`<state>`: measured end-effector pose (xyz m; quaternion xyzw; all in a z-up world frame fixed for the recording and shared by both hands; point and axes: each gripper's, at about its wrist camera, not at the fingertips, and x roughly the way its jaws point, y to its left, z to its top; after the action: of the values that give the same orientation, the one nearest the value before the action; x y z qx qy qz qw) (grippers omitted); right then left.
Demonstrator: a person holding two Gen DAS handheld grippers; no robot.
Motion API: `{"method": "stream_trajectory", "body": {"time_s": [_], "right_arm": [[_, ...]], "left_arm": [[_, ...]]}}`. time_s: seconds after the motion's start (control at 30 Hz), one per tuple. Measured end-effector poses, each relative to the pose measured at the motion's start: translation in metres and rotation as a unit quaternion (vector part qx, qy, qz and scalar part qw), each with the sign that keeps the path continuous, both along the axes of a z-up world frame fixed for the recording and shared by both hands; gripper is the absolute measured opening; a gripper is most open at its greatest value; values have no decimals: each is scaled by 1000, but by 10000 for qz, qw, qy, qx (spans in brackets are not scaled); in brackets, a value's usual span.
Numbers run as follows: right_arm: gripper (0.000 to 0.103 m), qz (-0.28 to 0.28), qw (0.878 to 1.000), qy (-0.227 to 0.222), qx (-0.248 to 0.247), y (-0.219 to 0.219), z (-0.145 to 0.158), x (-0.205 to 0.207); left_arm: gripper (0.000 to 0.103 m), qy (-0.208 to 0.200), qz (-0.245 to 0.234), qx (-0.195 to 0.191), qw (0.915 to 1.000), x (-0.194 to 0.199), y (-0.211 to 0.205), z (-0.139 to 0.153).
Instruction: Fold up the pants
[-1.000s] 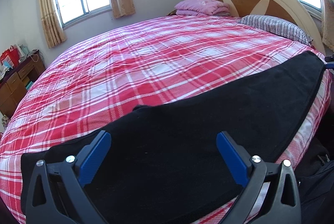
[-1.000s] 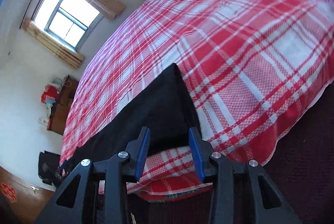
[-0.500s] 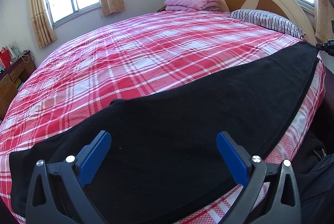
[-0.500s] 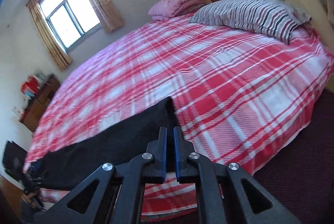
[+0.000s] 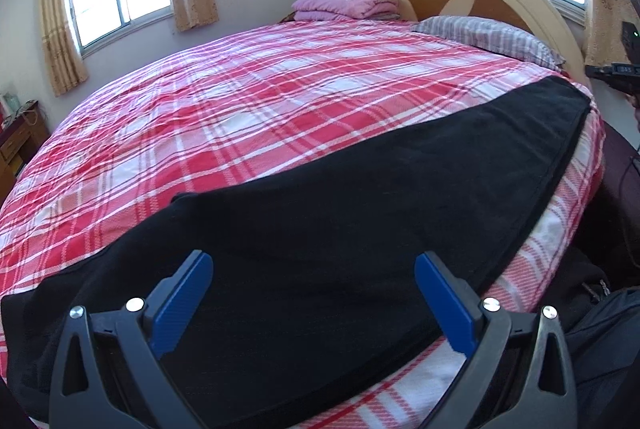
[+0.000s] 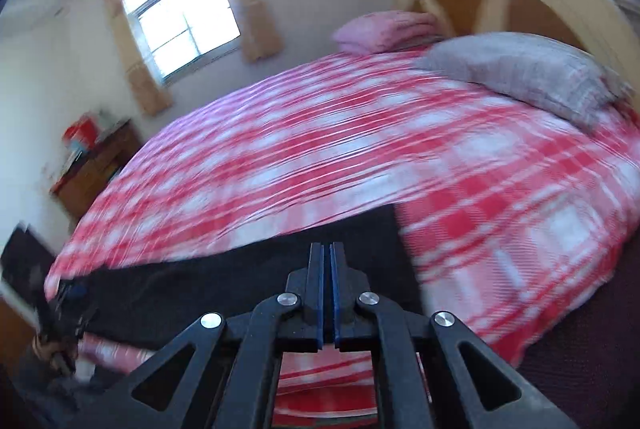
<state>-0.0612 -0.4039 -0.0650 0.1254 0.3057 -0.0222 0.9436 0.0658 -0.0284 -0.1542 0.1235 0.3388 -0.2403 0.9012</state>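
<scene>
The bed (image 5: 280, 101) is carrying the black pants (image 5: 340, 229), which are lying flat along its near edge. A pillow (image 5: 488, 33) is resting by the headboard. The left gripper (image 5: 314, 303) is hovering over the pants, jaws wide. The right gripper (image 6: 327, 293) is pinching the pants' end, jaws nearly together.

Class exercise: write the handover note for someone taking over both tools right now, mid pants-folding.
Left tool: open, hovering over the pants, holding nothing.
Right tool: shut on the pants at one end's edge; its view is motion-blurred.
Pants: spread flat lengthwise along the near edge of the plaid bed.
Done: one end gripped.
Left: no fold visible yet; grip the other end, fold.
</scene>
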Motion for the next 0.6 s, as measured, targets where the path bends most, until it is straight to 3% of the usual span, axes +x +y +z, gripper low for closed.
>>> {"method": "stream_trajectory", "body": {"time_s": [0.1,0.17,0.23,0.3,0.5,0.57,0.6], "right_arm": [[3,778,9951,356,-498,49,-21,17],[3,1158,9837,1112,-813,74,-49,28],[3,1364,9725,1479,-1170,87,-66,29],[3,1369,9707,1495,-1290,92,-62,26],[7,1702,9743,1107,-977,111,-44,23],[34,2034,9622,1198,-1356,134,-50,25],[55,2112,9564,1232,-1599,143,-52,25]], "left_arm": [[103,-10,-198,116,9997,-6,-9,-3],[103,97,-265,146,9995,-7,-12,-8],[103,354,-370,154,9986,-6,-15,-16],[103,559,-433,247,9972,-6,-18,-26],[103,389,-434,224,9980,-12,-23,-18],[103,336,-460,196,9982,-13,-24,-14],[103,327,-483,207,9981,-13,-25,-14]]}}
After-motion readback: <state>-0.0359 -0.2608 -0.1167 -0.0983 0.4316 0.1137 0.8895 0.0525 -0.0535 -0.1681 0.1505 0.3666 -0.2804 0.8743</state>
